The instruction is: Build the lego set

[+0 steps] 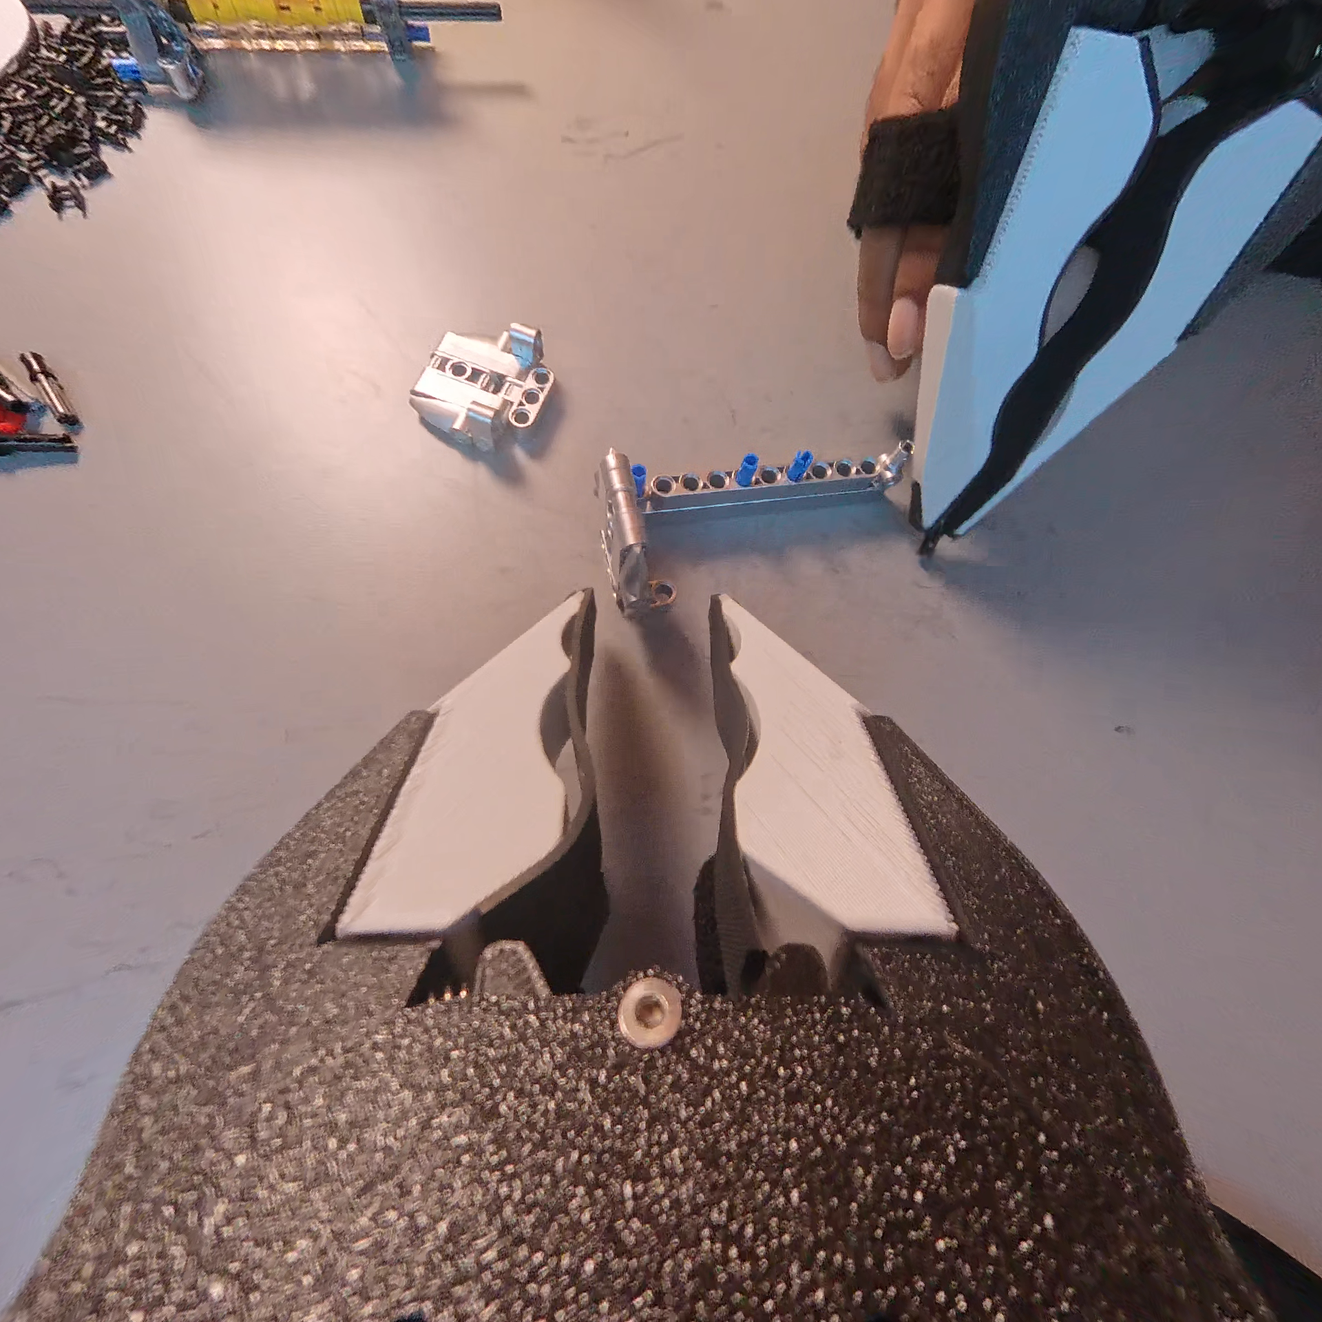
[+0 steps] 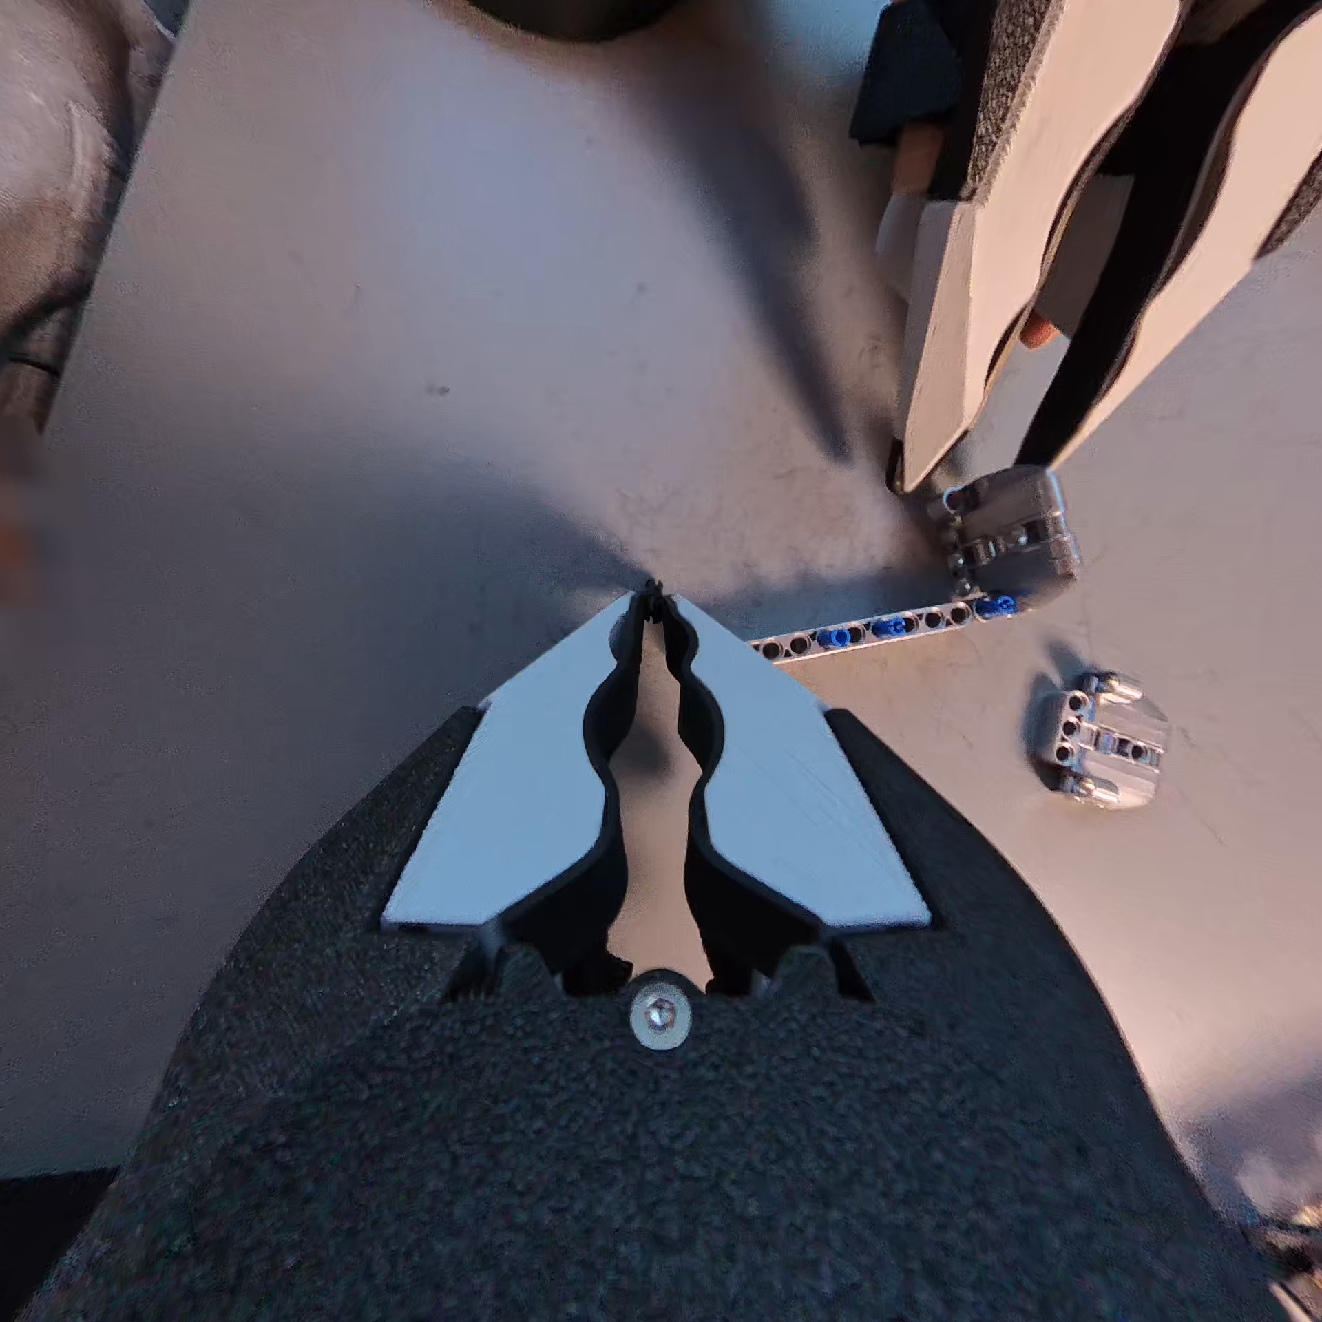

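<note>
The left gripper (image 1: 651, 604) hangs just above the grey table (image 1: 286, 644), its fingers spread with bare table between them. Just ahead of its tips lies the short grey arm of an L-shaped beam assembly (image 1: 744, 486), whose long holed bar carries blue pins. The right gripper (image 2: 652, 594) has its tips pressed together on a tiny dark bit, beside the far end of that bar. A loose grey block (image 1: 483, 390) lies apart; black small parts (image 1: 57, 121) are heaped far left.
</note>
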A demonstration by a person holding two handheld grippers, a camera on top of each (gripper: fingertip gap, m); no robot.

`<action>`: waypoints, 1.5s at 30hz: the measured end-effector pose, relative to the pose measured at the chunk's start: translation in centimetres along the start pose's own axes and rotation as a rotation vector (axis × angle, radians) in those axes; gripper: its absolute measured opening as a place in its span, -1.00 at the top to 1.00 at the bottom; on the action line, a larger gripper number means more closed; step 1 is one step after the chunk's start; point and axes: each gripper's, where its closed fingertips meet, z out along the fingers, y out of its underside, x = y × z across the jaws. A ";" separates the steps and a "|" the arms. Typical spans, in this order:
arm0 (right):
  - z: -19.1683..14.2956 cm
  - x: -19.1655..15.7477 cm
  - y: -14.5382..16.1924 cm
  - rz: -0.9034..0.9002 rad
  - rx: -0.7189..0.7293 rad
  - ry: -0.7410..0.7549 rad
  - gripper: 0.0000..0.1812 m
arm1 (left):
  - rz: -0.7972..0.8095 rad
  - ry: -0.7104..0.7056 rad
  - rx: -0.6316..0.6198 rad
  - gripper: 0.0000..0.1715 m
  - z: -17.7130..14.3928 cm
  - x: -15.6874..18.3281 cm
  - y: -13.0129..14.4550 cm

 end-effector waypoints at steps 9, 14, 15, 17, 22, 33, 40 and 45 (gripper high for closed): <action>-1.9 2.7 3.7 0.083 -0.113 0.103 0.97 | 0.052 0.171 -0.001 0.70 0.2 3.6 -0.1; -3.5 4.9 5.9 0.163 -0.113 0.180 0.97 | 0.085 0.207 -0.026 0.69 0.2 4.6 0.2; -3.8 5.0 5.7 0.173 -0.089 0.180 0.97 | 0.082 0.189 -0.016 0.69 0.1 4.2 0.1; -4.2 4.8 4.9 0.179 -0.039 0.167 0.97 | 0.069 0.155 0.011 0.68 -0.1 3.4 -0.3; -3.4 4.0 3.7 0.153 -0.002 0.125 0.97 | 0.069 0.083 0.060 0.48 0.7 2.3 -1.2; -2.7 4.0 2.1 0.148 0.056 0.117 0.97 | 0.090 0.004 0.049 0.37 2.8 2.6 -1.9; -2.4 4.0 1.8 0.143 0.073 0.115 0.96 | 0.127 -0.017 0.022 0.54 3.3 2.8 -1.7; -2.4 3.9 1.7 0.136 0.079 0.112 0.96 | 0.135 -0.003 0.021 0.54 3.3 3.1 -1.6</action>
